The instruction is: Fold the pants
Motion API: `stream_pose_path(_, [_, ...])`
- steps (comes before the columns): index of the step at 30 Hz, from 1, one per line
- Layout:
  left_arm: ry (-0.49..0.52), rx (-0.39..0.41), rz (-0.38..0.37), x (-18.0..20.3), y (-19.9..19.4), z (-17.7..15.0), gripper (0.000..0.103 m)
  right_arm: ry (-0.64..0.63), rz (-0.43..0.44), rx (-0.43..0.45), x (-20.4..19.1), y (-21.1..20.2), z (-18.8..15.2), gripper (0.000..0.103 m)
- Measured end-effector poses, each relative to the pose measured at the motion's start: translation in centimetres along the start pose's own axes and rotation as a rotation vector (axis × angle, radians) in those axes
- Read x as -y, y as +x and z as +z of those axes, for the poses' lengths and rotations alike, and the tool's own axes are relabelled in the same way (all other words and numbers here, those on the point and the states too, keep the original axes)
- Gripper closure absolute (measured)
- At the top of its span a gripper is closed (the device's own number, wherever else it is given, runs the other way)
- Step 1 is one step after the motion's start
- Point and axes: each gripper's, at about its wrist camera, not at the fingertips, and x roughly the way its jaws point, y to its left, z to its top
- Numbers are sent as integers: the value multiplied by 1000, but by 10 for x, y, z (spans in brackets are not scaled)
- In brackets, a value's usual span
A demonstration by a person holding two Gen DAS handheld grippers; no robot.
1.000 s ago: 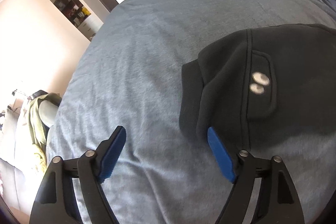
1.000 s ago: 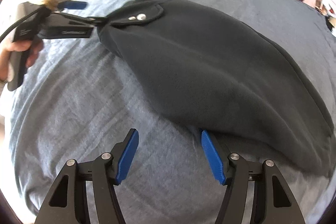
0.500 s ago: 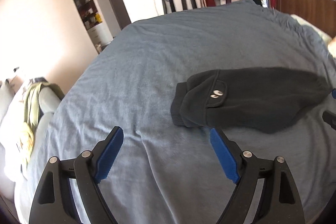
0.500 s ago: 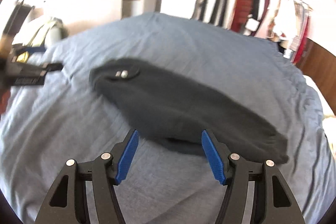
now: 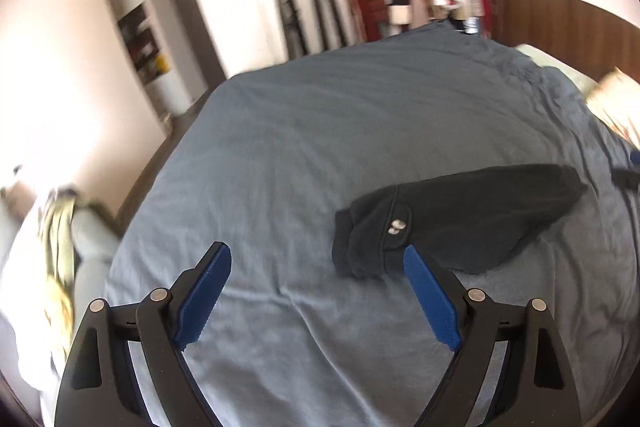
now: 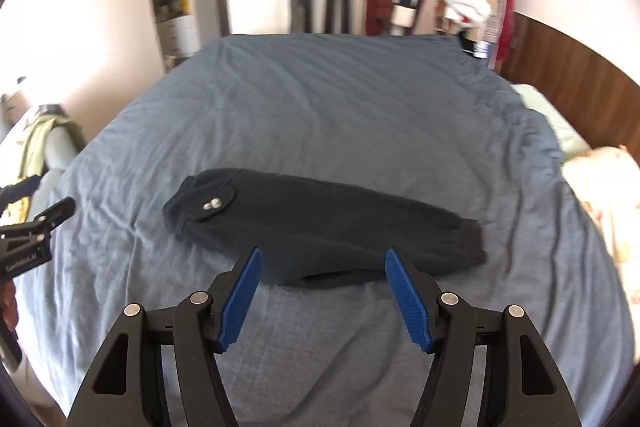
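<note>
Blue bedspread (image 6: 320, 115), clothes rail beyond. Pants (image 6: 320, 223) lie folded mid-bed, long axis left–right, just beyond right gripper (image 6: 322, 291), released, empty. Left gripper (image 5: 318, 287), jaws just widening, empty, near waistband end.

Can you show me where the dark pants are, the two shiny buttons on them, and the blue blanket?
dark pants (image 6: 340, 223): right wrist view, middle of the folded fabric.
shiny buttons (image 6: 212, 203): right wrist view, on the pocket flap.
blue blanket (image 6: 320, 107): right wrist view, bare stretch behind the pants.

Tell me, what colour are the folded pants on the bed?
Black, or a very dark charcoal; the pants show best in the right wrist view.
</note>
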Motion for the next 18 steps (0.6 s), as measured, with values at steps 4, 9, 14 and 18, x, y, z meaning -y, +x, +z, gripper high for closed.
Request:
stream_pose_path(4, [110, 1, 0, 8, 1, 18, 14, 99, -78, 9, 7, -18, 10, 37])
stream_pose_path(9, [72, 3, 6, 37, 4, 34, 13, 133, -106, 7, 33, -14, 13, 37])
stream_pose_path(14, [77, -28, -66, 104, 33, 58, 13, 127, -111, 9, 92, 11, 7, 37])
stream_pose_path(18, [138, -57, -175, 163, 67, 89, 13, 236, -74, -20, 147, 31, 1, 38])
